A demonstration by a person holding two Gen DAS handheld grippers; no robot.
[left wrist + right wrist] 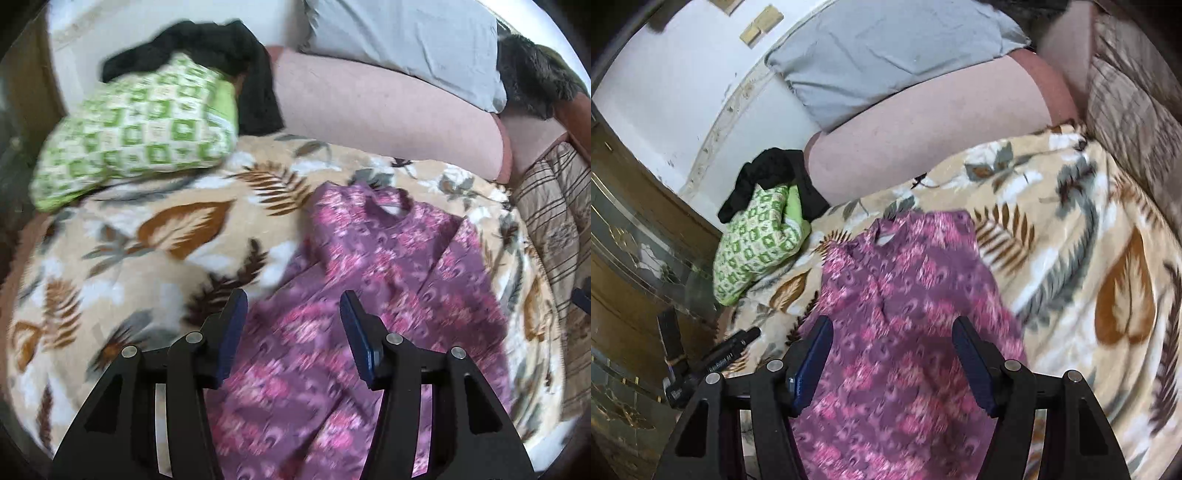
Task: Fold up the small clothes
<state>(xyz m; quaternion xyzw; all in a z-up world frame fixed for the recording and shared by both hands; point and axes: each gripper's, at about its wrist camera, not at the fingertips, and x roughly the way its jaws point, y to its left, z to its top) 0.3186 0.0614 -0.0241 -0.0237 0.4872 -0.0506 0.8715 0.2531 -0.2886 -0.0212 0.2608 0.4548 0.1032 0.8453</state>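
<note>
purple cloth with a pink floral print, a small top (388, 266), lay spread on the leaf-patterned blanket (155, 229), its neckline towards the far pillows and its body running back under both grippers; one side looked already laid over the middle, though blur left the exact fold unclear; the left gripper (293, 314) hung above the garment's near half with its jaws apart and nothing between the pads, the cloth lying flat below them; the right gripper (890, 343) hung likewise over the same top, jaws parted and empty; neither touched the fabric, as far as the frames showed; beside the top, towards the far left corner, a green-and-white patterned garment (140, 129) sat bundled with a black one (207, 40) behind it, both against a pale pink bolster (388, 118) with a grey pillow (399, 40) on it; judged from this, a fold had been set down and released, and the step in hand was the pause between folds; the next move probably called for both grippers to drop to the near hem, pinch it at two corners, and carry it up towards the neckline, keeping the layers square so the loose cloth did not drag or bunch on the plush blanket
</note>
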